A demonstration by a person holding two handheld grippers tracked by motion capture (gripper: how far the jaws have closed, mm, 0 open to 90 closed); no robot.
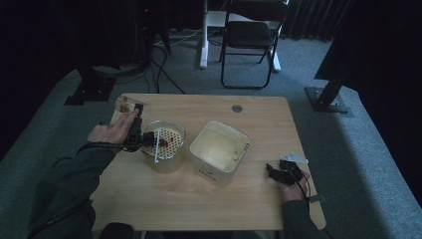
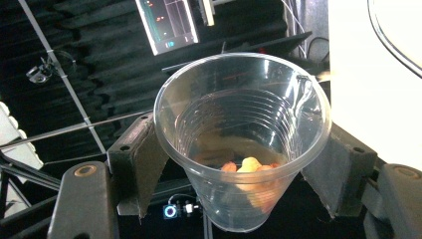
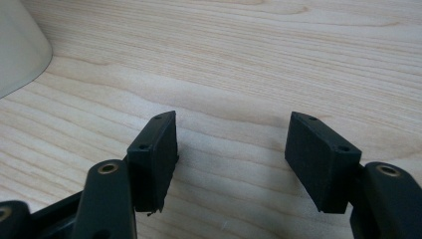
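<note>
Clear cup [image 2: 242,139]: clamped between the left gripper [image 1: 135,130] jaws at the table's [image 1: 164,206] left edge, beside the round strainer bowl [image 1: 163,144].
Cup direction: in the left gripper view its mouth faces the camera; its tilt in the high view is hard to read.
Cup contents: orange bits, blurred.
Right gripper [image 3: 231,149]: jaws wide apart, holding nothing, over bare wood near the square tin [image 1: 219,149].

Beyond the wooden table [image 1: 209,209] — on grey carpet [image 1: 378,149] — a black folding chair [image 1: 250,37] stands beside a white desk leg [image 1: 204,35], cables [image 1: 159,64] trail left, and a monitor [image 2: 166,25] glows against dark foam
</note>
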